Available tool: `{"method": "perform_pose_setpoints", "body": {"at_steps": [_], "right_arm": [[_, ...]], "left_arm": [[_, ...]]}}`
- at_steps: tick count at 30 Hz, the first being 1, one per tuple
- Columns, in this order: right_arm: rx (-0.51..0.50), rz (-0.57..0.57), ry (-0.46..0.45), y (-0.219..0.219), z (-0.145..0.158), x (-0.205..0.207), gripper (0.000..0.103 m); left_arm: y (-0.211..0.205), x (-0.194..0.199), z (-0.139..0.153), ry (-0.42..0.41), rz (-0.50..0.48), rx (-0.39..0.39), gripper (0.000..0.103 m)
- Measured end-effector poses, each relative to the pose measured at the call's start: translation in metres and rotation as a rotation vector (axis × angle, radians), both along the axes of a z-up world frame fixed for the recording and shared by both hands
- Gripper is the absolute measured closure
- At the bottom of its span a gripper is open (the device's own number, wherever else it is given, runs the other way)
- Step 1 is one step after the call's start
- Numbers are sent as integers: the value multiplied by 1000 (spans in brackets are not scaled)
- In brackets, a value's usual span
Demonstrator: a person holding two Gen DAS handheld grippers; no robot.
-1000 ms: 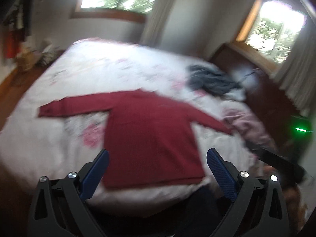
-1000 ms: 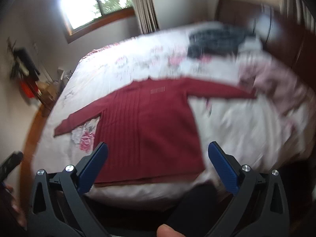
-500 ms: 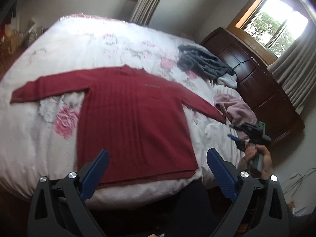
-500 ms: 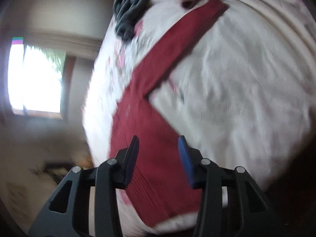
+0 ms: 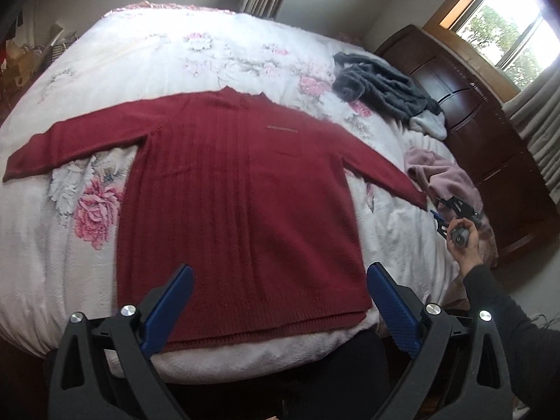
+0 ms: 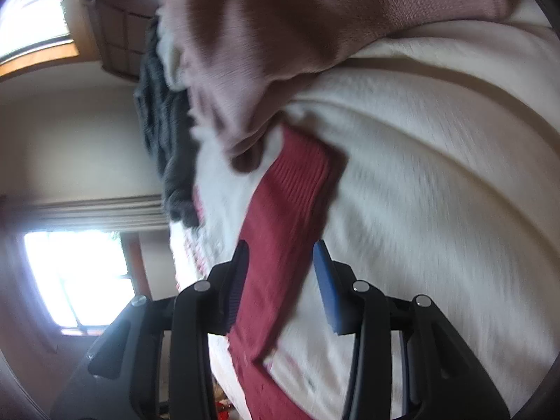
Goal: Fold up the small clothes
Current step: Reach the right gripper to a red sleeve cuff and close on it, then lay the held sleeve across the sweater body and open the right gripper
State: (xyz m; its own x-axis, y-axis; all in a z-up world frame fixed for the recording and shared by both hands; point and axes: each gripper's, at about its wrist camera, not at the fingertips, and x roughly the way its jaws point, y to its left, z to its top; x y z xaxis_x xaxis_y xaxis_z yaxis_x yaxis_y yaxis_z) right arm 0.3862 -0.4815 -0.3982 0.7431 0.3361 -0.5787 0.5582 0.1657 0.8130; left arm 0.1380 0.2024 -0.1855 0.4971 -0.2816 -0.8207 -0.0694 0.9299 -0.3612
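A dark red long-sleeved sweater lies flat on the floral bedspread with both sleeves spread out. My left gripper hovers open above the sweater's hem at the near edge of the bed, nothing between its fingers. In the left wrist view a hand holds my right gripper by the right sleeve's cuff. In the right wrist view my right gripper is open, its blue fingers on either side of the red sleeve, just short of the cuff.
A grey garment and a pale pink garment lie bunched on the bed's right side; the pink garment almost touches the cuff. A dark wooden headboard stands beyond them. A dark-sleeved arm crosses the lower right.
My right gripper has swung down to the right sleeve, narrowed its jaws and slid along the sleeve toward the cuff. My left gripper stays open above the hem.
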Motion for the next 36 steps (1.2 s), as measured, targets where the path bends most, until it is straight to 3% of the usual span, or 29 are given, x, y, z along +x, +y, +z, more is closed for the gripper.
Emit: {"method": "perform_pose_setpoints", "body": {"at_steps": [6, 11, 16, 18, 19, 20, 23, 28, 33, 36], "right_arm": [[-34, -13, 92, -15, -30, 33, 64], [-52, -22, 107, -18, -43, 48, 65], [-83, -19, 121, -13, -48, 61, 65], [-107, -8, 125, -8, -41, 63, 70], [-119, 3, 122, -6, -39, 66, 81], [-133, 16, 117, -3, -37, 69, 85], [-205, 32, 80, 8, -15, 73, 87], [-400, 143, -22, 57, 54, 90, 88], [-541, 258, -136, 118, 123, 104, 88], [-592, 328, -188, 155, 153, 108, 88]], "left_arm": [[-10, 16, -14, 34, -19, 14, 4], [-11, 21, -19, 40, -21, 16, 4], [2, 24, -31, 91, 11, -59, 4], [8, 25, -36, 109, 29, -100, 4], [12, 26, -38, 113, 37, -113, 4], [15, 25, -39, 112, 46, -117, 4], [22, 24, -40, 104, 52, -141, 4], [40, 20, -44, 95, 79, -210, 4], [60, 18, -39, 28, 142, -253, 4], [68, 17, -31, -28, 173, -191, 4]]}}
